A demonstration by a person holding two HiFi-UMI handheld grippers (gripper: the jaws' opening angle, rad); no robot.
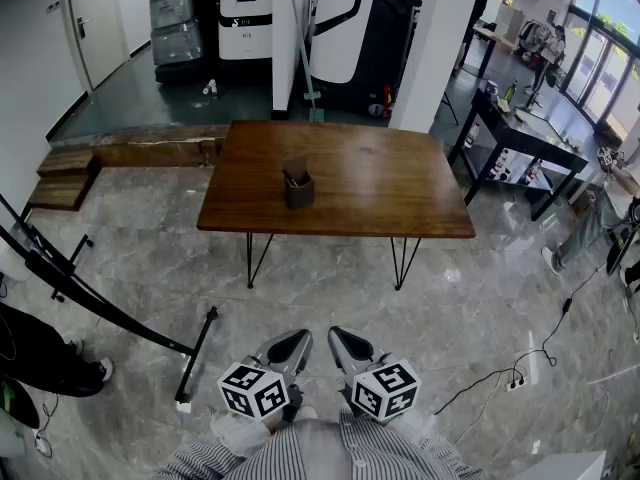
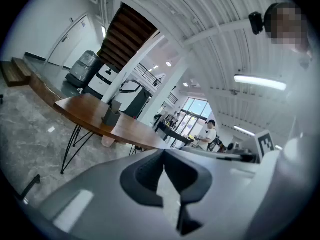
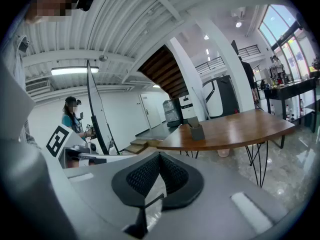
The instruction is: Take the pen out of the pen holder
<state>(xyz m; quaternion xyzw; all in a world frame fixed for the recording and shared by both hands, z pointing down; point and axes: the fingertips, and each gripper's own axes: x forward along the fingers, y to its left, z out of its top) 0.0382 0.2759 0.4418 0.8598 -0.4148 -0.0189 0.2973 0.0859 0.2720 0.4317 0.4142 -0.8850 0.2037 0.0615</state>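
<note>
- Right now both tools sit low and close to my body in the head view. The left gripper (image 1: pixel 291 347) has its jaws pressed together on nothing, and the right gripper (image 1: pixel 344 346) is closed and empty too.
- The pen holder (image 1: pixel 298 187) stands upright near the middle of the wooden table (image 1: pixel 390 193), well apart from both grippers, with open floor between us.
- Something dark pokes out of its top, which I take to be the pen (image 1: pixel 296 173). It is too small here to judge which way it leans.
- My first worry is reaching the holder with the jaws shut, because a closed tip would nudge the pen or tip the holder instead of gripping.
- My second is the holder itself. It looks light and unanchored, so a slanted pull could drag or topple it unless my other gripper steadies it.
- My third is the approach. A black stand leg (image 1: pixel 197 353) lies just left of my path and a cable (image 1: pixel 500 373) trails on the right, and either could catch a foot and jolt my aim.
</note>
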